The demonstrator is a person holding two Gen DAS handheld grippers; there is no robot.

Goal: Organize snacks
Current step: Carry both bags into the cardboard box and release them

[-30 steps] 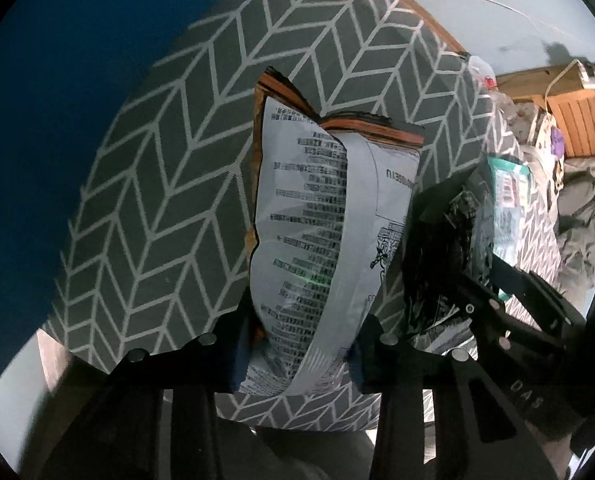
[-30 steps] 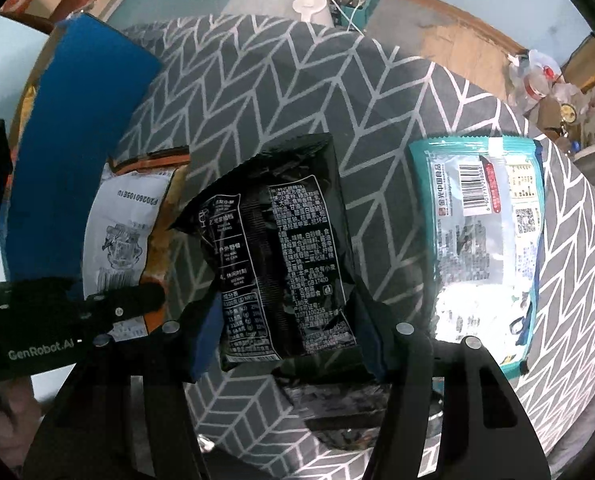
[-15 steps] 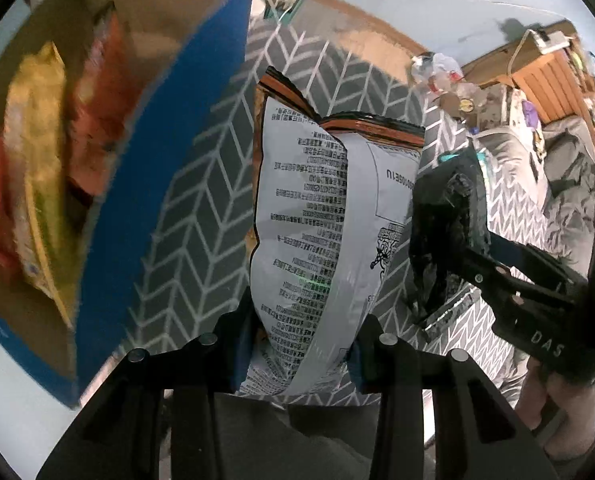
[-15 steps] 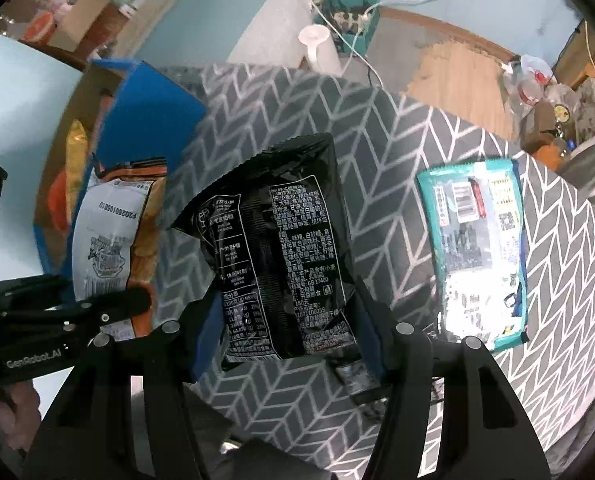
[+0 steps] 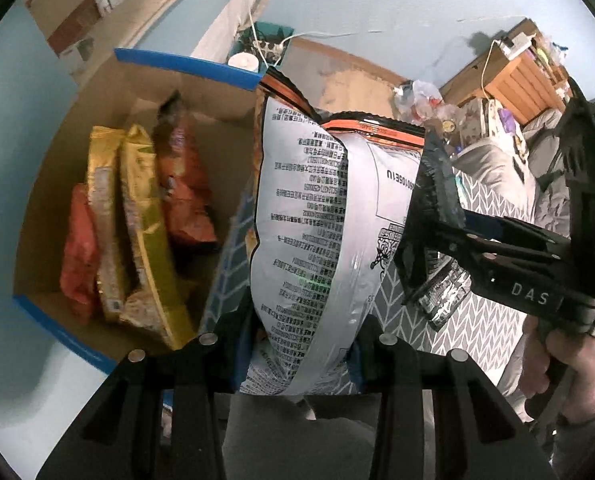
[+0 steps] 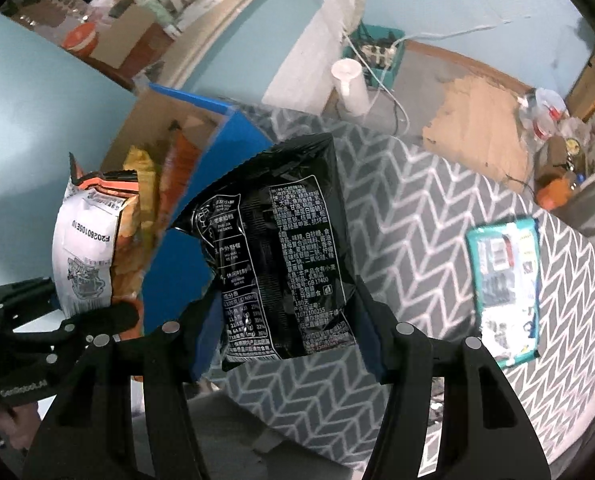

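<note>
White-and-orange snack bag [image 5: 317, 240]: clamped at its lower end in the left gripper [image 5: 297, 356], jaws closed on both sides of it, bag standing upright out of the fingers, printed back facing the camera. It hangs in the air just beside the open blue-rimmed cardboard box [image 5: 185, 66], right of the box's near wall.

Black snack bag [image 6: 281, 256]: clamped at its lower part in the right gripper [image 6: 285, 340], jaws closed on it, bag upright with a slight tilt, white text facing the camera. It is held above the grey chevron-patterned surface [image 6: 417, 216], near the box's blue corner [image 6: 233, 136].

Box contents, left wrist view: 2 yellow bags [image 5: 137, 220] standing on edge side by side, a red bag [image 5: 79, 256] at their left, an orange-red bag [image 5: 183, 184] at their right.

Teal snack bag [image 6: 505, 288]: lying flat on the patterned surface, well apart from both grippers, label side up.

The 2 grippers sit side by side; each shows in the other's view, the right one [image 5: 429, 236] with the black bag just beside the white bag.

Background: white cup-like object [image 6: 349, 84] and a teal basket of cables [image 6: 377, 46] on the floor beyond the surface.
</note>
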